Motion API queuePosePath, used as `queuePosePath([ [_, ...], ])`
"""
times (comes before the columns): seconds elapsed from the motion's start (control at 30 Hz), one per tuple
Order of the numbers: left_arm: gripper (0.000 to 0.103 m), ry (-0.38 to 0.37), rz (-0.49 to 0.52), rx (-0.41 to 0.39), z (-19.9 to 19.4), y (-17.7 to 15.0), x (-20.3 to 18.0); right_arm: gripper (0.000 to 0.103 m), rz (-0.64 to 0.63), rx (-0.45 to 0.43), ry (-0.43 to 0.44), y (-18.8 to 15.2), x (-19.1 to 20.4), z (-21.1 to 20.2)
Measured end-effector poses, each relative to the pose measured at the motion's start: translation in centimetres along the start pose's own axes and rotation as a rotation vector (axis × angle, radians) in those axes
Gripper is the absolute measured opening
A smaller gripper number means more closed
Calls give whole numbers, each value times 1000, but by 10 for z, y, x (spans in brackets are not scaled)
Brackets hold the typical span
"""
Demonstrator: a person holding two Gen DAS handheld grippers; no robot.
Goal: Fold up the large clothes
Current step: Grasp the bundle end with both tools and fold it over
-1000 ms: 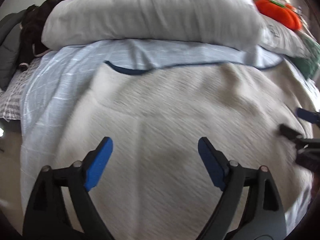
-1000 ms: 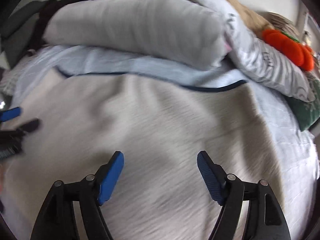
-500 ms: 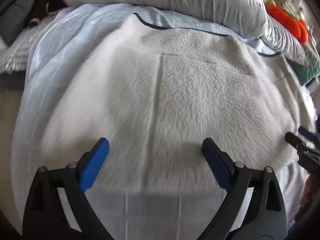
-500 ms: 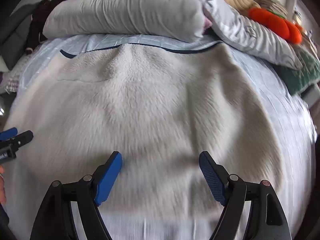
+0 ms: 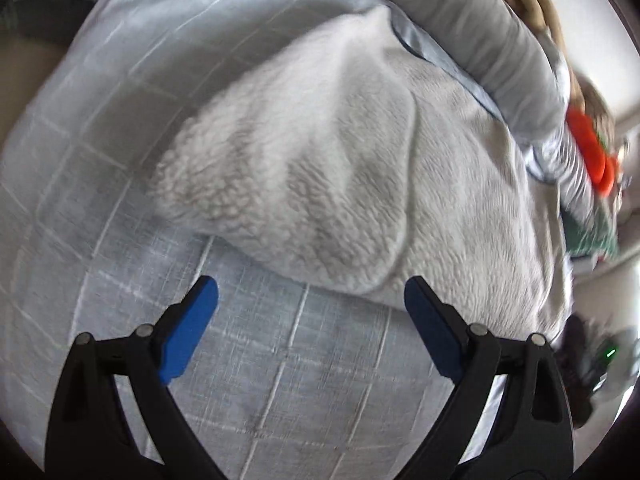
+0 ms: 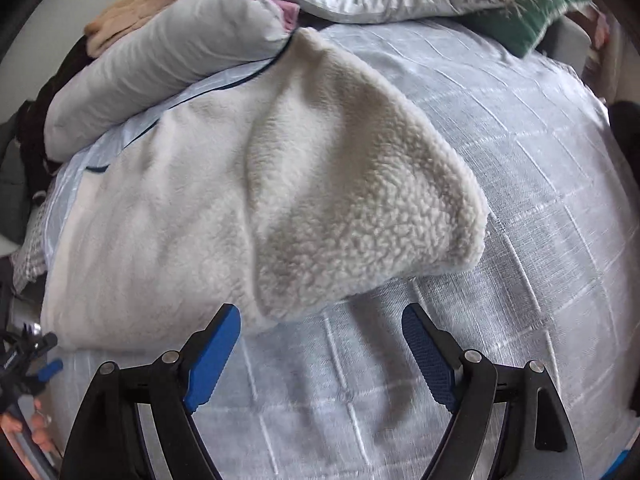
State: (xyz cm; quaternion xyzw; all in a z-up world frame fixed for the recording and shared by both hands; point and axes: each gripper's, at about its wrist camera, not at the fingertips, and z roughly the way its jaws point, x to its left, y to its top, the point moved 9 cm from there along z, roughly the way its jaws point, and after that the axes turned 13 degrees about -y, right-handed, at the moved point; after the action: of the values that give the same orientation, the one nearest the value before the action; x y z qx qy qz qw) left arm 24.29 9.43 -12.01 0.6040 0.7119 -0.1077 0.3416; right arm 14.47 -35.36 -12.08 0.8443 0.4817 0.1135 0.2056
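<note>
Cream fleece garment flat on pale blue checked bedspread

Nubby fleece garment, woven bedspread

Cream sherpa fleece garment lies flat on the bed, both curly-textured sleeves folded in over the smoother body, navy-trimmed far edge against the pillows, nothing gripping it.

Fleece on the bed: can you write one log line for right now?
fleece: flat on bed, side flaps folded in | left tool: open, empty | right tool: open, empty, jaws just widened
</note>
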Motion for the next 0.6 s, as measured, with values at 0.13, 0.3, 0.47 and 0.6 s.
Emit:
queuePosePath([
  [0.13,91,-46,-60,-31,14,9,6,85,73,1,39,12,0,21],
  [0.3,83,-198,-163,-102,39,20,7,84,221,10,128,26,-4,40],
  [0.47,52,-303,-259,-184,49,31,16,57,265,-44,184,32,-1,49],
  [0.6,34,-219,-135,-243,30,38,-12,30,160,-136,125,42,16,17],
])
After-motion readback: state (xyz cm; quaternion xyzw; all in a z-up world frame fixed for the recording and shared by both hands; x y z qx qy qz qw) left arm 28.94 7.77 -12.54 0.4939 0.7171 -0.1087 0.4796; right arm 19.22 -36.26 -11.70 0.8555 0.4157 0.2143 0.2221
